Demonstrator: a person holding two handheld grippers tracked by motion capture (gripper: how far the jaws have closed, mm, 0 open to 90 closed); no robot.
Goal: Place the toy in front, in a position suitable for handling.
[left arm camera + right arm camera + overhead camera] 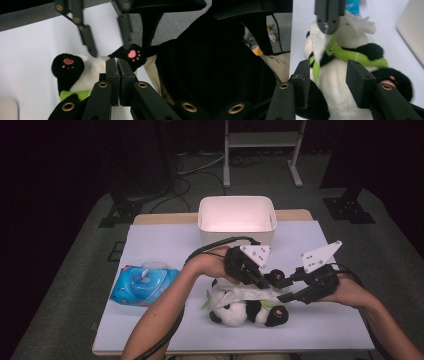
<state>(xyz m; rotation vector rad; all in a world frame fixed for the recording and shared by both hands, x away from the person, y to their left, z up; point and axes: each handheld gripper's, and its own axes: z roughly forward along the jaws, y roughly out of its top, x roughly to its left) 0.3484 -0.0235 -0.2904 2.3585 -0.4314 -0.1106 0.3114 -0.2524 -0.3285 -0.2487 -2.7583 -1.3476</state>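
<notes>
Left gripper (263,283): jaws clamped on a white wipe (239,294) draped over the plush panda (248,309). Right gripper (281,289): jaws apart, straddling the panda's body.

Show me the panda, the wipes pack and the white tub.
Panda (235,312), high view, on its white head.
Wipes pack (142,285), high view, on the blue top by the lid.
White tub (236,202), high view, on its far rim.
</notes>
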